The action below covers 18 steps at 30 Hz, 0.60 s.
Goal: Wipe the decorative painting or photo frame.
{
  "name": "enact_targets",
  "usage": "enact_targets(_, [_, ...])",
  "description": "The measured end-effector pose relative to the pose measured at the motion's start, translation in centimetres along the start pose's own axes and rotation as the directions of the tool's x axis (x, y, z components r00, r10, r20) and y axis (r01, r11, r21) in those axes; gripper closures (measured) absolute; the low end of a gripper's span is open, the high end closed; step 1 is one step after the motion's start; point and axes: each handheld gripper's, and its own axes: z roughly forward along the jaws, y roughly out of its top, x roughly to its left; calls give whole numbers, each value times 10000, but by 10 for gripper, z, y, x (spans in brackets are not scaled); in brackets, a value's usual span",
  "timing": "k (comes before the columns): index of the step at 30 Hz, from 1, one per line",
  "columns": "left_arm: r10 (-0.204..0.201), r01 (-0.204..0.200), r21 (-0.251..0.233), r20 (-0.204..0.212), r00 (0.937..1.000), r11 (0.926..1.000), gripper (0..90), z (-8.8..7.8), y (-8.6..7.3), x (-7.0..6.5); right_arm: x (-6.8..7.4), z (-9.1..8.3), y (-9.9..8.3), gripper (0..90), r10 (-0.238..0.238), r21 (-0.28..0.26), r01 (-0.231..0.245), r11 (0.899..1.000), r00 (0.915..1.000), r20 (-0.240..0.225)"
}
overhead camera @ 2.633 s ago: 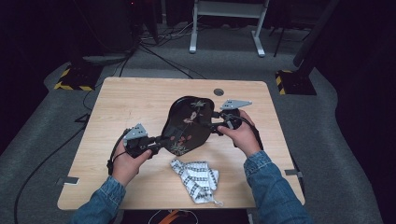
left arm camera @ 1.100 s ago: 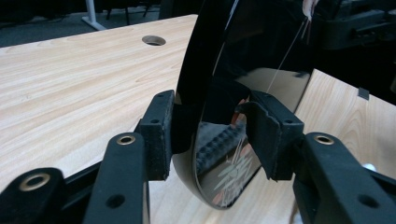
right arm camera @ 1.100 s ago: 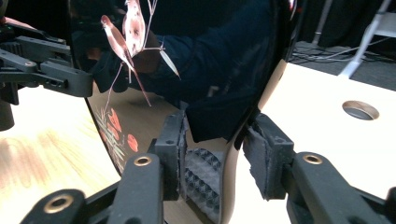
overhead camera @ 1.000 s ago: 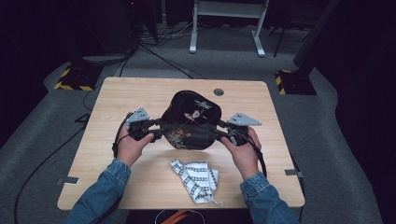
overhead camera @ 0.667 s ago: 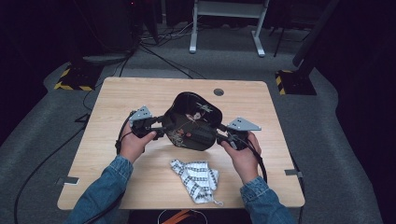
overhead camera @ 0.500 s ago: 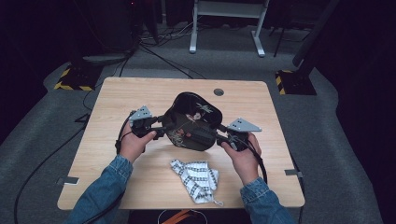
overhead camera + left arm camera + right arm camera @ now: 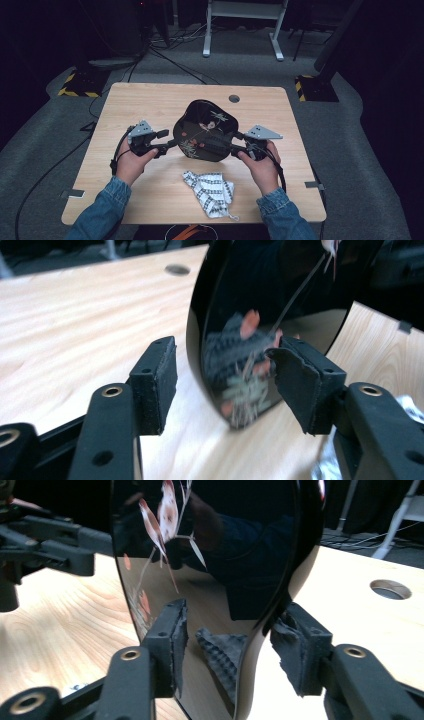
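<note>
The black lacquer tray [image 7: 206,131] is lying at the middle of the table [image 7: 125,105]. The left gripper [image 7: 167,145] and right gripper [image 7: 235,146] have just been opening, jaws wide around its rim. The placing seems finished; withdrawing is remaining.

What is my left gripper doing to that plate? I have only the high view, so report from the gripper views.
Observer: The left gripper has just been opening its jaws. The black plate's rim stands between them, and one pad is clear of it.
Operator: Now report the right gripper.
Observer: The right gripper has also just been opening. The rim sits between its jaws, and its pads look just off the plate.
</note>
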Motion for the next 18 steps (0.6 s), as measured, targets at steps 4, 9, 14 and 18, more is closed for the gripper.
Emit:
enact_targets(4, [-99,103,666,-73,9999,9977,440,-9,-4,-21,-1,1,5,471,-46,-18,46,10000,10000,-29])
enact_targets(9, [-53,-37,1636,546,9985,9865,437,5,-11,-55,-2,2,7,469,73,-99,-73,9999,9999,-74])
enact_targets(14, [-94,-63,1956,790,9968,9807,442,25,-22,-75,-3,1,9,469,25,-142,-26,9999,10000,-59])
enact_targets(18, [-505,352,2459,563,9971,9687,455,35,-32,-78,-3,1,10,469,50,-186,-51,9998,10000,-83])
